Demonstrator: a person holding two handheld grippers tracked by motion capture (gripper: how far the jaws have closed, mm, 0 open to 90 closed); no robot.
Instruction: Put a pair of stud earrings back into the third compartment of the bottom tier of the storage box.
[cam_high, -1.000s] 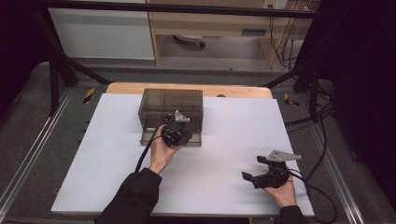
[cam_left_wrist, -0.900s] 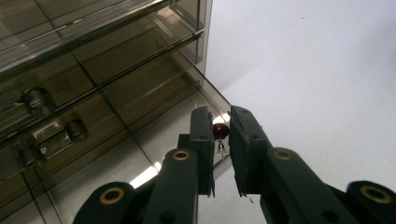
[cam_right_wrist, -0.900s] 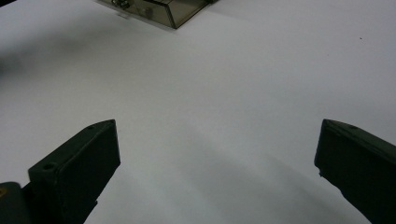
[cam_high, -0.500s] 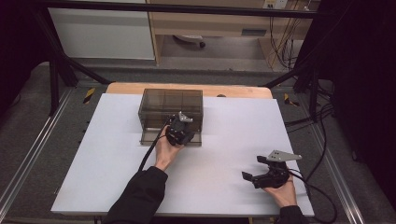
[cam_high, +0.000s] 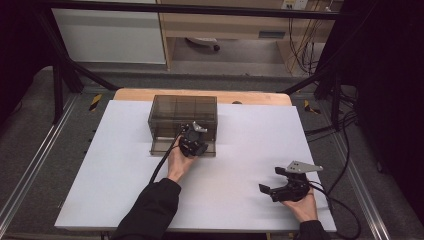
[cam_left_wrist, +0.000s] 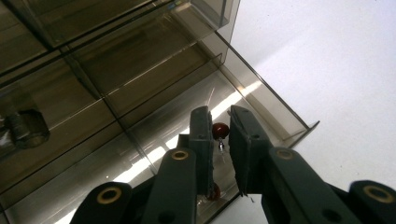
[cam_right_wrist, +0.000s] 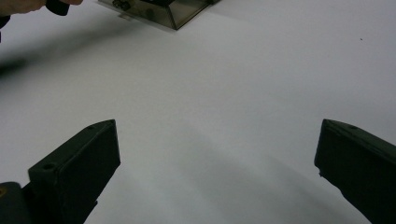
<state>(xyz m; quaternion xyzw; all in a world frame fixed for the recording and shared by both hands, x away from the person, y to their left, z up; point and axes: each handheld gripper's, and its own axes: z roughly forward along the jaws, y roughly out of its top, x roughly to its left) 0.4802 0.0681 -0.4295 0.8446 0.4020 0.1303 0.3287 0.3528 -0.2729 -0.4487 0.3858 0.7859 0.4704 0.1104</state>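
A small dark-red bead on a thin wire (cam_left_wrist: 220, 131) is pinched in the nearly closed left claw (cam_left_wrist: 219, 140) over the smoky transparent plastic drawer box (cam_high: 183, 123), apparently for stowing; the right claw (cam_high: 281, 186) is rested wide open and empty on the white tabletop (cam_high: 240, 165).

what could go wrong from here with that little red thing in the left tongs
The left tongs pinch a small red bead only at their tips over the open drawer of the smoky box; it may slip out early. The drawer's front edge is close, so the bead might bounce onto the white table.
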